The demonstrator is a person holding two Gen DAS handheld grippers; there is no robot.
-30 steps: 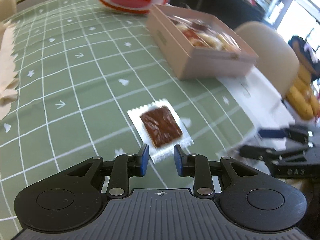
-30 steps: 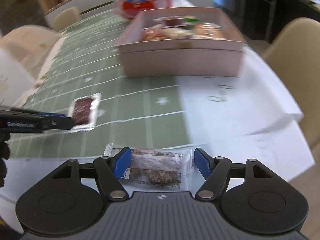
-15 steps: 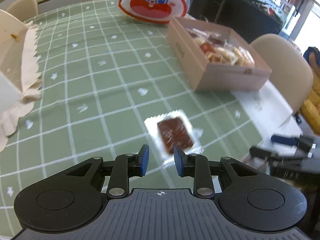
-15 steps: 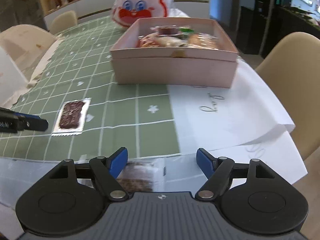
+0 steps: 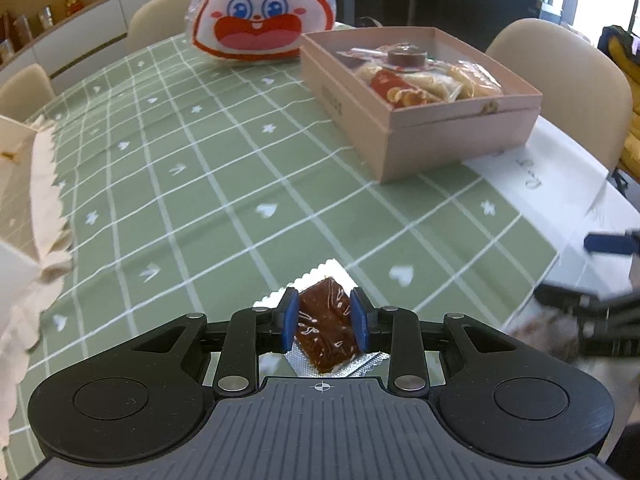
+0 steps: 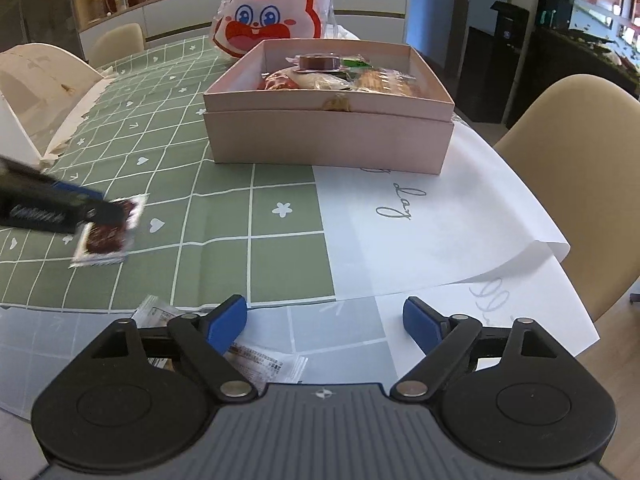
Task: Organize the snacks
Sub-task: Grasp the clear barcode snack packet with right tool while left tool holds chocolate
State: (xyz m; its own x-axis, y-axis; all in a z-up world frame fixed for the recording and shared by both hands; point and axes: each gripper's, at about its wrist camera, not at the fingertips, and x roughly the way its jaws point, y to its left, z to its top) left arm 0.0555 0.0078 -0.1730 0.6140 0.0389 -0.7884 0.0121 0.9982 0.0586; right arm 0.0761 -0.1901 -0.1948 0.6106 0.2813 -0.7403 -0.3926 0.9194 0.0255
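Your left gripper [image 5: 325, 325] sits low over the green checked tablecloth [image 5: 208, 184] with the dark red snack packet [image 5: 326, 330] between its blue fingers [image 5: 289, 320]. The jaws have just been opening a little; whether the pads press on the packet, cannot tell. The packet lies on the cloth near the table's front edge.

Your right gripper [image 6: 325, 322] has jaws that have just been opening and stand wide, nothing between them. A clear-wrapped snack [image 6: 256, 364] lies flat on the white paper sheets [image 6: 440, 240] under its left finger [image 6: 226, 322].

Farther back, the pink box [image 6: 328, 136] sits open on the cloth, already filled with wrapped snacks. Behind it stands a rabbit-face bag [image 5: 260, 12].
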